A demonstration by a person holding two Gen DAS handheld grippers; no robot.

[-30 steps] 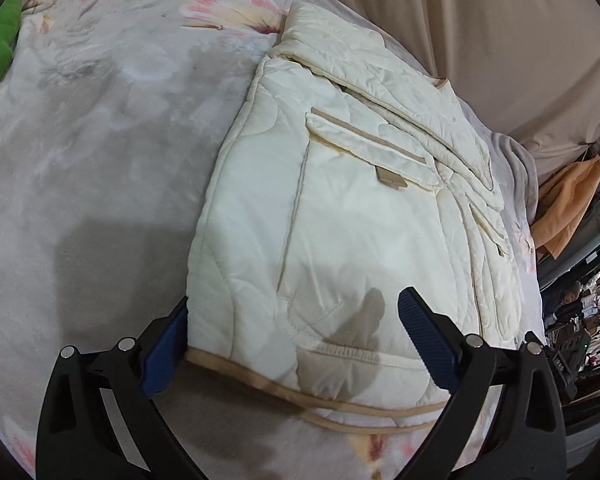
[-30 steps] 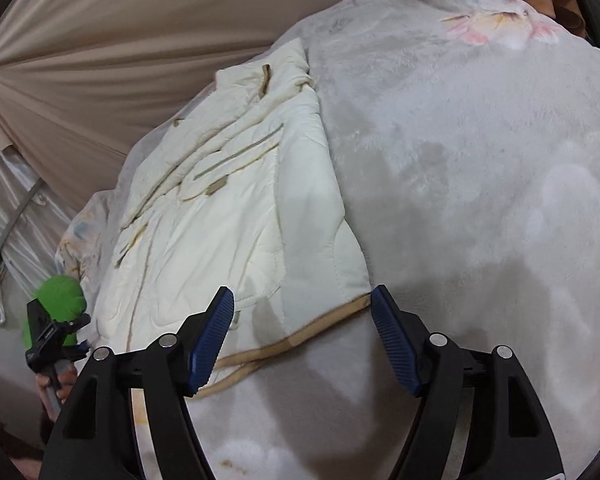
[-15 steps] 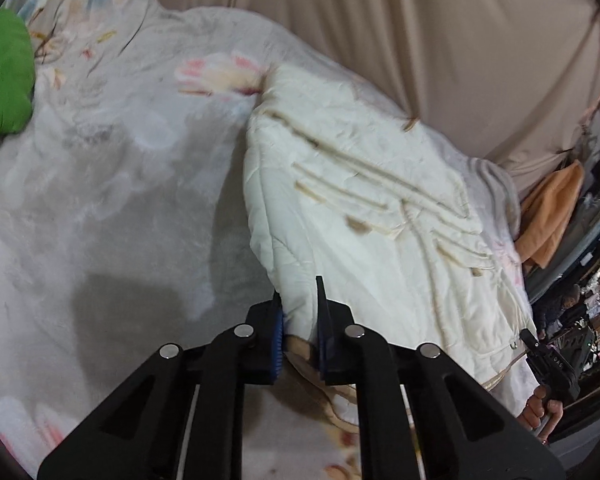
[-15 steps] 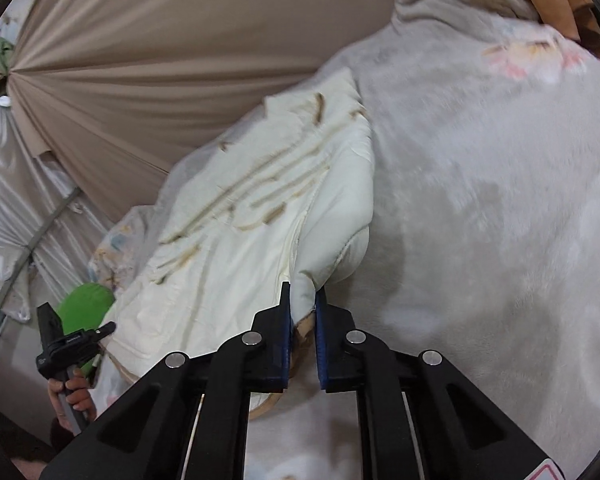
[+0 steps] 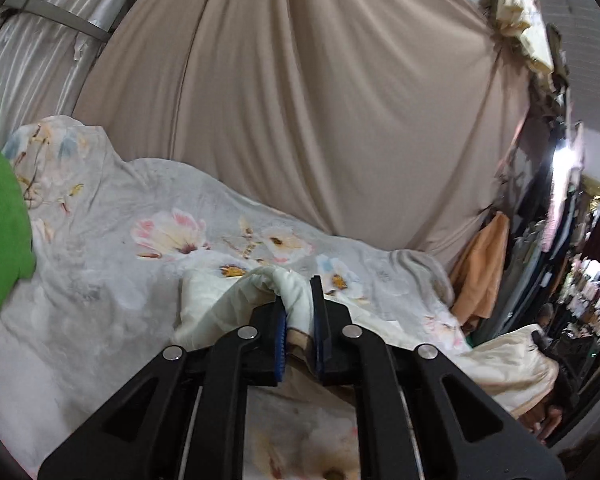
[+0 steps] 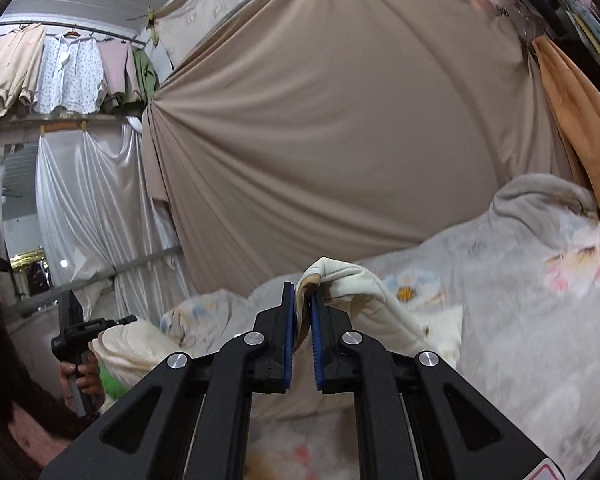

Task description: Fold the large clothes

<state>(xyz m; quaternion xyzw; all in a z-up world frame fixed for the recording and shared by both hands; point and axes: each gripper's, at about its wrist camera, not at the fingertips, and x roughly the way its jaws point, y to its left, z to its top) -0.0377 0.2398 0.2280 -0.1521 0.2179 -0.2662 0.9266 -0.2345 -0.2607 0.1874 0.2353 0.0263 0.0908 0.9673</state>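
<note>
A cream quilted jacket (image 5: pixel 228 304) with tan trim is lifted off the bed by its hem. My left gripper (image 5: pixel 298 308) is shut on one hem corner, the fabric bunched between the blue pads. My right gripper (image 6: pixel 302 304) is shut on the other hem corner (image 6: pixel 352 284); the jacket drapes down to its right. In the left wrist view the far end of the jacket (image 5: pixel 508 356) hangs at the lower right by the other hand. Most of the jacket is hidden below the grippers.
A grey floral blanket (image 5: pixel 100 264) covers the bed. A beige curtain (image 5: pixel 320 120) hangs behind it. A green cushion (image 5: pixel 0 232) lies at the left. An orange cloth (image 6: pixel 576 120) hangs at the right. A person's face and hand (image 6: pixel 80 372) are at the left edge.
Both grippers closed on the jacket's hem corners and then lifted them up. The views tilted up from the bed toward the curtain, and the jacket now hangs from the jaws.
</note>
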